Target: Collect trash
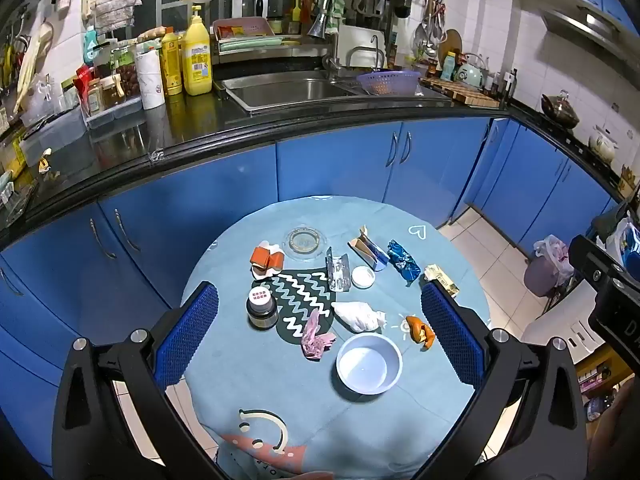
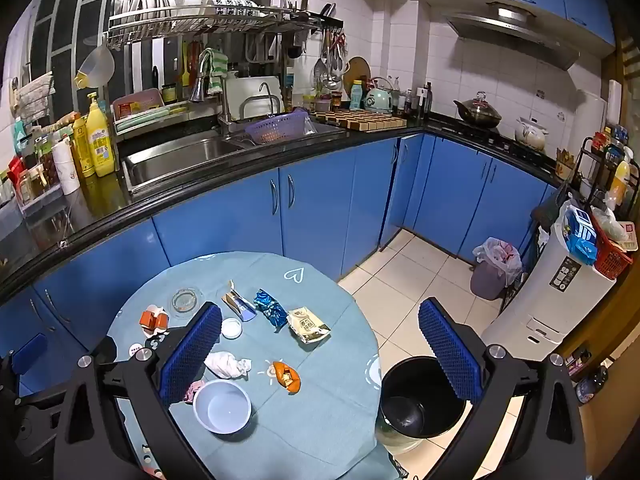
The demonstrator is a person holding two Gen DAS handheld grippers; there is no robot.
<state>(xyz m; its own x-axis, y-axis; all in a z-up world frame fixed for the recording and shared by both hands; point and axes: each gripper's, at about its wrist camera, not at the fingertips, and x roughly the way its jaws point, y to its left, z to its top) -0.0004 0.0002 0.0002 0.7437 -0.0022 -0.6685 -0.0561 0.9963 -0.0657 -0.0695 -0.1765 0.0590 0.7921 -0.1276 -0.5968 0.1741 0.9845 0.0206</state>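
Note:
A round table with a light blue cloth holds scattered trash: a pink crumpled wrapper, a white tied bag, orange peel, a blue foil wrapper, a beige snack packet, a torn carton and an orange-and-white wrapper. A black bin stands on the floor right of the table. My left gripper is open above the table. My right gripper is open above the table's right edge, with the bin below its right finger.
A white bowl, a dark jar, a glass ashtray, a white lid and a clear plastic piece also sit on the table. Blue cabinets and the counter lie behind. A lined waste bin stands in the corner.

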